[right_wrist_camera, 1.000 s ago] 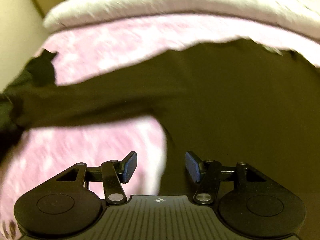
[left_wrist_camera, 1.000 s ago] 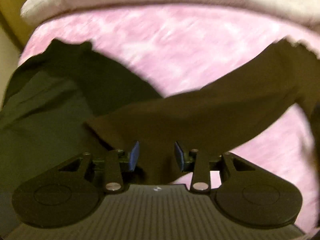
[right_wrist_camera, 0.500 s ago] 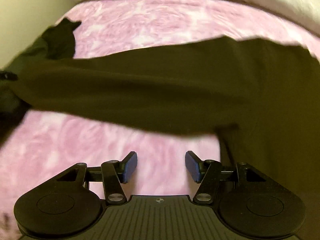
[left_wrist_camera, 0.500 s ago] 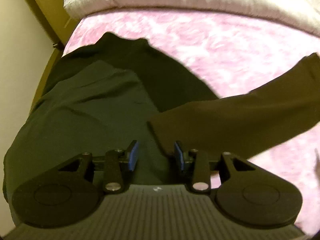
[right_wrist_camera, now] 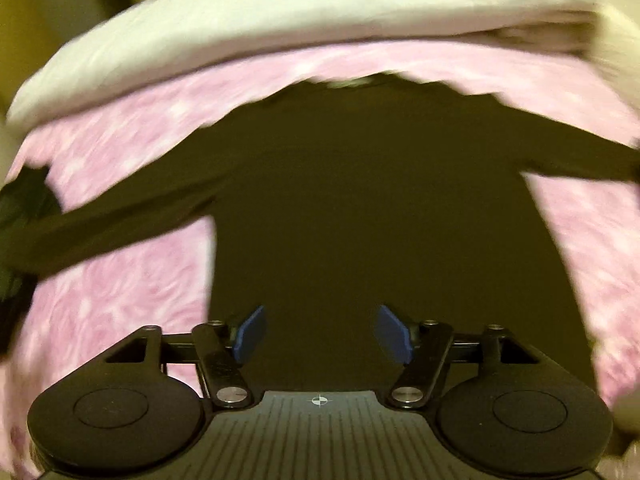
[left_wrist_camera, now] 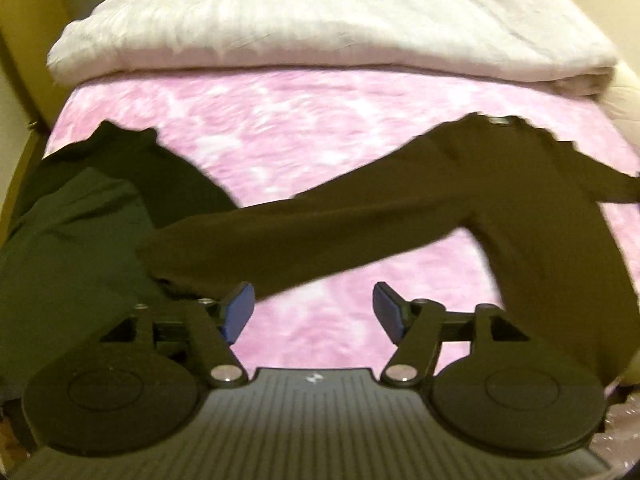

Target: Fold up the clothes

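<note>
A dark brown long-sleeved top (right_wrist_camera: 372, 200) lies flat on the pink bed cover (right_wrist_camera: 120, 280), sleeves spread out to both sides. In the left wrist view the top (left_wrist_camera: 540, 220) is at the right, and its left sleeve (left_wrist_camera: 300, 240) reaches across to a pile of dark green clothes (left_wrist_camera: 68, 248). My left gripper (left_wrist_camera: 314, 312) is open and empty over the pink cover, just below the sleeve end. My right gripper (right_wrist_camera: 322, 334) is open and empty over the lower body of the top.
A folded white duvet (left_wrist_camera: 320, 28) lies across the far end of the bed. A wall and wooden furniture (left_wrist_camera: 20, 40) stand at the left side. The dark green pile (right_wrist_camera: 20, 208) shows at the left edge in the right wrist view.
My left gripper has let go of the sleeve, opened wide and moved right. The sleeve now lies on the bed. My right gripper has swung over the top's body, still open.
</note>
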`<state>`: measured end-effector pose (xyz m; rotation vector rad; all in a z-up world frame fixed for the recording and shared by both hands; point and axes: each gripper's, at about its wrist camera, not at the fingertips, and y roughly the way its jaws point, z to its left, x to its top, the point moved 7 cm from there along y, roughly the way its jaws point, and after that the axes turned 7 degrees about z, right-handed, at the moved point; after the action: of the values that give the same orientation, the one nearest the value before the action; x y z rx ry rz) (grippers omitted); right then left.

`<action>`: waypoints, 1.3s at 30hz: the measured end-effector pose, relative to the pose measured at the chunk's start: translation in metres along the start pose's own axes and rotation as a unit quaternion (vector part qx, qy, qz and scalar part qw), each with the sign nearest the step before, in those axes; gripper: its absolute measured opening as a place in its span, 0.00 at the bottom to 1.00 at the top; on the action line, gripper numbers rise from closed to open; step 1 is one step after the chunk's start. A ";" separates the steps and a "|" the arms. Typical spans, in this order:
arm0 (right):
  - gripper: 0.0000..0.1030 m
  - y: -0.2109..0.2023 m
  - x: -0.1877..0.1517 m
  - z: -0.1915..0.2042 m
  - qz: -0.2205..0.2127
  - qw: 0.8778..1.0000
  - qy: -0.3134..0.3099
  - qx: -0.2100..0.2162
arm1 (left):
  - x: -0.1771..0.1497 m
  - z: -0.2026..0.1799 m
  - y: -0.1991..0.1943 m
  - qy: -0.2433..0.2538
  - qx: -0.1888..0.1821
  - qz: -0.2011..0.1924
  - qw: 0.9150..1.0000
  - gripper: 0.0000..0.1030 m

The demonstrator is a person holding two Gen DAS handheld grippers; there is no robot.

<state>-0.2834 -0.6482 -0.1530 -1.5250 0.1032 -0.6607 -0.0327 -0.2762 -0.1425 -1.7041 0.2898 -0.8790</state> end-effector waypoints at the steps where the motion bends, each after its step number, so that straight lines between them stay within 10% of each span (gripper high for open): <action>1: 0.71 -0.011 -0.001 -0.011 -0.007 1.000 0.011 -0.007 | -0.001 -0.008 -0.007 0.002 0.000 -0.005 1.000 0.64; 9: 0.75 -0.102 -0.011 -0.096 -0.059 0.991 0.101 -0.063 | -0.006 -0.066 -0.065 0.001 0.035 -0.066 0.997 0.67; 19: 0.75 -0.145 0.000 -0.122 -0.063 0.995 0.026 -0.068 | -0.030 -0.154 -0.089 -0.025 0.024 -0.081 0.996 0.67; 39: 0.75 -0.157 -0.054 -0.165 -0.032 0.997 0.040 -0.049 | -0.037 -0.218 -0.090 0.011 0.034 -0.052 0.998 0.68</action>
<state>-0.4563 -0.7557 -0.0367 -1.6016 0.1492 -0.7785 -0.2282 -0.3828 -0.0579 -1.6597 0.1859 -0.9747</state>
